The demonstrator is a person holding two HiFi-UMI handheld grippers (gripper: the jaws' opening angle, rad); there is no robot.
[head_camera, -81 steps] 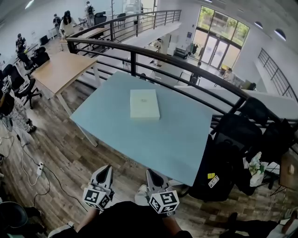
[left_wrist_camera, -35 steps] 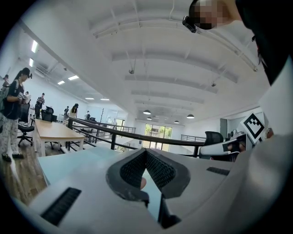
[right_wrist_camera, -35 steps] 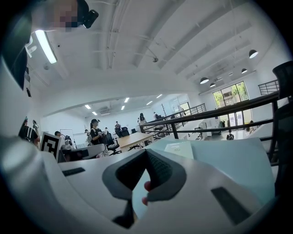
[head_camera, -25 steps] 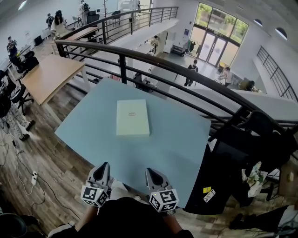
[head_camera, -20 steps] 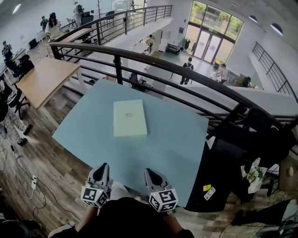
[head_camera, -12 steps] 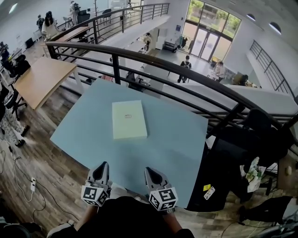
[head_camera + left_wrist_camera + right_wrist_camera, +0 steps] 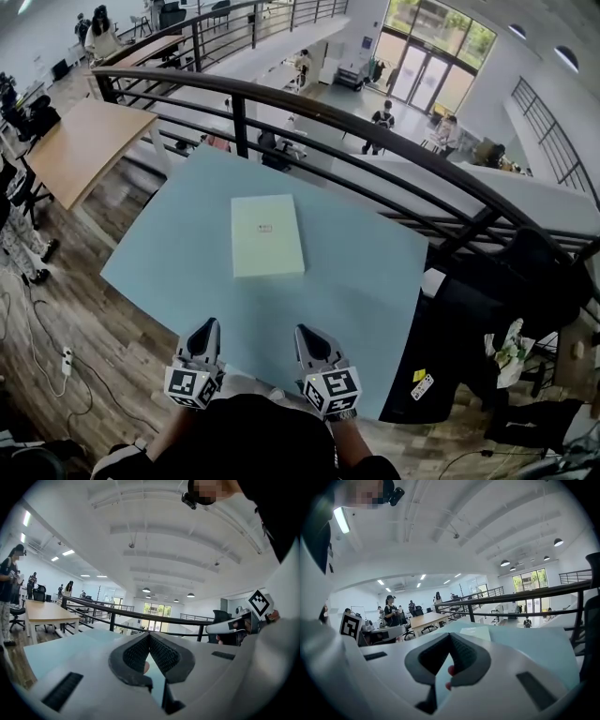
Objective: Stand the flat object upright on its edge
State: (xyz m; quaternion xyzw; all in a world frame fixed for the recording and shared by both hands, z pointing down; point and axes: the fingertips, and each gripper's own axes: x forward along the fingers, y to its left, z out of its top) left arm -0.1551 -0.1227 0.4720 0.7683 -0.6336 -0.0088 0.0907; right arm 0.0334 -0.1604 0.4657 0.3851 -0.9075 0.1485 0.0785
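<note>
Your left gripper point(image 7: 205, 328) and right gripper point(image 7: 306, 334) are both pinched together, empty, so spread the jaws before reaching far to tip the box point(image 7: 267, 235) up.

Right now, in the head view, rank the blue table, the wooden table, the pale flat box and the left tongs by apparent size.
1. blue table
2. wooden table, though it stands farther off
3. pale flat box
4. left tongs, close behind the box; they are nearer the camera, so this gap is unsure
</note>
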